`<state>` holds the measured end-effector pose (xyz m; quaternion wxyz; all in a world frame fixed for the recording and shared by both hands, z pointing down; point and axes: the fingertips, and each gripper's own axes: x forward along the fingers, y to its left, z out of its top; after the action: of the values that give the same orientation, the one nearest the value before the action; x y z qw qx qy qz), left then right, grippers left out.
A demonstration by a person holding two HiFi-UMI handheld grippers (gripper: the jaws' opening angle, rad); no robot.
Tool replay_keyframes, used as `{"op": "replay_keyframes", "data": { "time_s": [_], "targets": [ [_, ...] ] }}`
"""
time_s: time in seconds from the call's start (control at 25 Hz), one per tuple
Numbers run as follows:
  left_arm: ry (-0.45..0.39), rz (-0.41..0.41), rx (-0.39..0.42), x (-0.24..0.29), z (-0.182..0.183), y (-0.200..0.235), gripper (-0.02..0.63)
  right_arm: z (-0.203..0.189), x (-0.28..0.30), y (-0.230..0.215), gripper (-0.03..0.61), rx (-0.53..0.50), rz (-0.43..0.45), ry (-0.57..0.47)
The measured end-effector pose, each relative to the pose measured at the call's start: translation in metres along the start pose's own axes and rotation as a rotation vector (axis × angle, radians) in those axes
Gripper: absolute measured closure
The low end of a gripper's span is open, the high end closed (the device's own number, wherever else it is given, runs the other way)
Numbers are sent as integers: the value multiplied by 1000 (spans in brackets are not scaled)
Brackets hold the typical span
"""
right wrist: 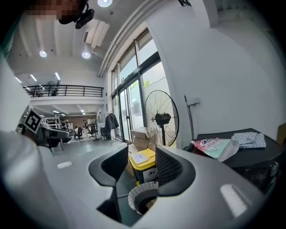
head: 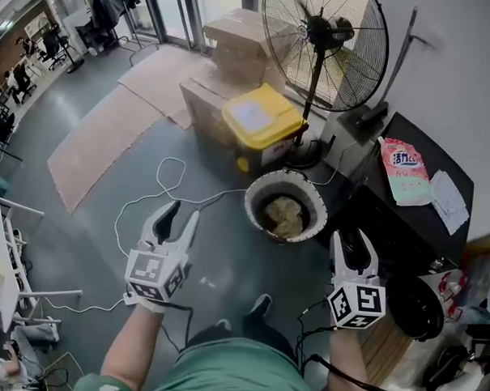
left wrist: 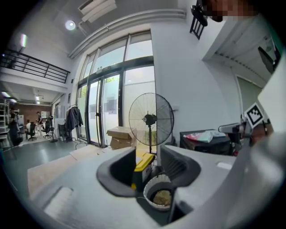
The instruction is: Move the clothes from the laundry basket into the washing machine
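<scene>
A round white laundry basket [head: 289,176] with a perforated wall is seen standing upright on the floor, just right of the frame's centre. A crumpled yellowish-beige heap of clothes [head: 285,216] is held low inside it. A black washing machine [head: 389,229] is placed just beside the basket, at the right of the frame.

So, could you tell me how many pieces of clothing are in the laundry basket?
1 shows: a crumpled yellowish cloth at the bottom of the laundry basket; more may be hidden beneath it.

Grey floor [head: 82,224]; on it white laundry basket [head: 255,212], yellow-lidded bin [head: 260,118], fan [head: 305,156], flat cardboard sheets [head: 93,139], white cable [head: 172,158]
</scene>
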<state>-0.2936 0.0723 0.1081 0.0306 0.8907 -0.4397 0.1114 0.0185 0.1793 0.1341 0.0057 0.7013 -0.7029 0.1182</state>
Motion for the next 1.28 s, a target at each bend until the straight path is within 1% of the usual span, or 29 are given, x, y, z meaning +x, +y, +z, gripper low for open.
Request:
{"op": "replay_keyframes", "data": {
  "time_s": [0.28,0.48,0.68,0.96,1.04,1.16,1.28],
  "targets": [
    [15,29,-7,25,4,-7,443,-5,26,-22,396,6,35,22],
    [27,26,-15,39,-1,-6,443,-13,35,-31,396,18,31,43],
    [23,18,-31,57,-3,7,443,-16,49,-32,396,13,17,62],
    [32,1,-62,98,-14,45,443,-19,91,-27,396,-26,-7,96],
    [36,-10,-75,113,-18,57,443,-23,108,-26,396,-18,-18,116],
    [49,-21,-90,138,-27,79,443,-29,135,-25,396,20,-39,146],
    [55,-25,-102,163,-32,107,443,-34,166,-21,396,19,-55,175]
  ]
}}
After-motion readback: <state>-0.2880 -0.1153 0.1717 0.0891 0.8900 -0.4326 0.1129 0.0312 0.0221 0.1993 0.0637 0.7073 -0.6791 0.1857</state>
